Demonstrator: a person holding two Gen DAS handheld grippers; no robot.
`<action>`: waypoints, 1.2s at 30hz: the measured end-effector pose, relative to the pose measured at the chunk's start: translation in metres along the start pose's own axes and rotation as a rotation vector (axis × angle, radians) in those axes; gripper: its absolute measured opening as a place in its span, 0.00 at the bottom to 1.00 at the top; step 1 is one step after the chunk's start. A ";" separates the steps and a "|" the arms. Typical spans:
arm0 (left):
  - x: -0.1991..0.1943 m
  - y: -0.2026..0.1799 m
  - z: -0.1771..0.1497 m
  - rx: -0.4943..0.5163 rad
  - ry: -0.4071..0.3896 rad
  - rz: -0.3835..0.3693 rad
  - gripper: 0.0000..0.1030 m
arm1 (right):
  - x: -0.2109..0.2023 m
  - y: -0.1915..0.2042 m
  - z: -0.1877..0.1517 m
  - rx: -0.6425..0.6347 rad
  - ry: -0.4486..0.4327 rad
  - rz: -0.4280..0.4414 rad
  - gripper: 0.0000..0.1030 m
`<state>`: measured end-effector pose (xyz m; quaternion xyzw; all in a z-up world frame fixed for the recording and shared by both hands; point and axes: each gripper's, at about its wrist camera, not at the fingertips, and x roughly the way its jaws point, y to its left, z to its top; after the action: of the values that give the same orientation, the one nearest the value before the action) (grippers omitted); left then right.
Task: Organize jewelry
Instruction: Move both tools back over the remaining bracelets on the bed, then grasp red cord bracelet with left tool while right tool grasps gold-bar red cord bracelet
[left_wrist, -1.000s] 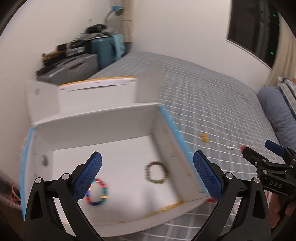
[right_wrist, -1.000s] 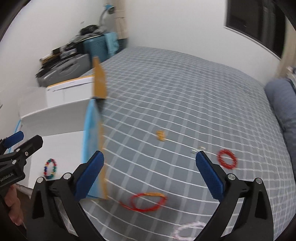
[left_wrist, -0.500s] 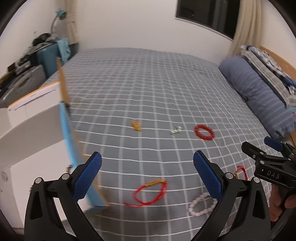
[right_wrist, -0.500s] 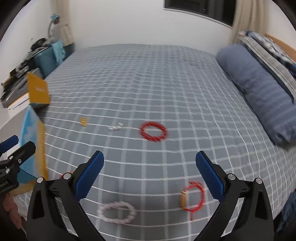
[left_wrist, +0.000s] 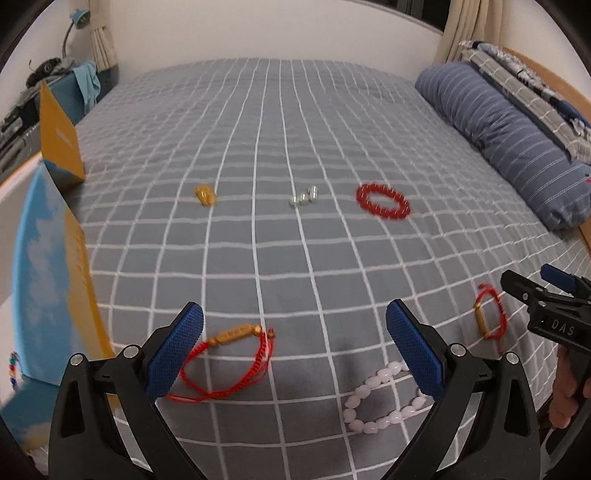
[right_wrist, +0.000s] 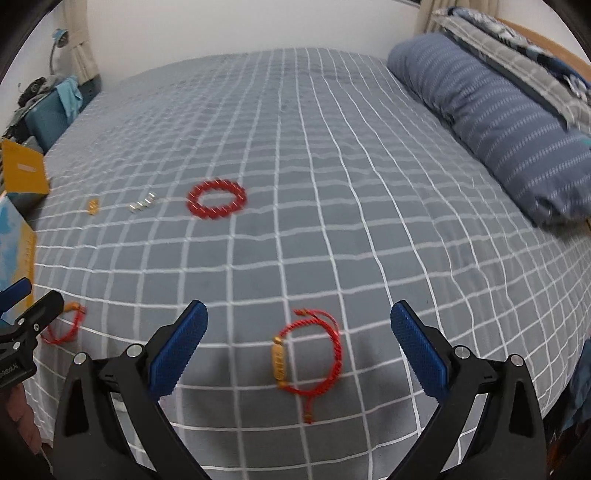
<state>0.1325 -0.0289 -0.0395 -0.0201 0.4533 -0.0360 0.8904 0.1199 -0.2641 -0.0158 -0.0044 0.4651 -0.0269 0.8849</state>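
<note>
Under my left gripper (left_wrist: 295, 343) lies a red cord bracelet with a long gold tube bead (left_wrist: 225, 360), its loose loop flat on the grid-patterned grey bedspread (left_wrist: 280, 155), partly under the left blue pad (left_wrist: 173, 354). Just right of it sits a white bead bracelet (left_wrist: 380, 400), partly hidden by the other pad. A second red cord bracelet with a gold bead (right_wrist: 308, 350) lies between the spread fingers of my right gripper (right_wrist: 299, 350). Both claws are released, wide apart, grasping nothing.

Farther up the bed I see a red bead bracelet (left_wrist: 383, 202), a small silver cluster (left_wrist: 303, 196) and a small gold piece (left_wrist: 205, 195), well apart from one another. The blue and yellow box (left_wrist: 48, 266) stands at the left edge, a multicoloured bead bracelet (left_wrist: 13, 369) just showing beside it. A striped blue pillow (left_wrist: 509, 136) bounds the right side. Open bedspread lies between.
</note>
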 end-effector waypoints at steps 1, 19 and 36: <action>0.002 0.001 -0.003 -0.001 0.006 -0.004 0.94 | 0.007 -0.004 -0.005 0.007 0.014 -0.004 0.92; 0.046 0.022 -0.025 -0.010 0.072 0.036 0.76 | 0.052 -0.012 -0.038 0.045 0.152 0.012 0.78; 0.040 0.034 -0.019 -0.044 0.121 -0.010 0.07 | 0.045 -0.013 -0.033 0.063 0.139 0.010 0.11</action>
<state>0.1422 0.0017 -0.0851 -0.0396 0.5070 -0.0318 0.8605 0.1175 -0.2793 -0.0715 0.0275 0.5242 -0.0372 0.8504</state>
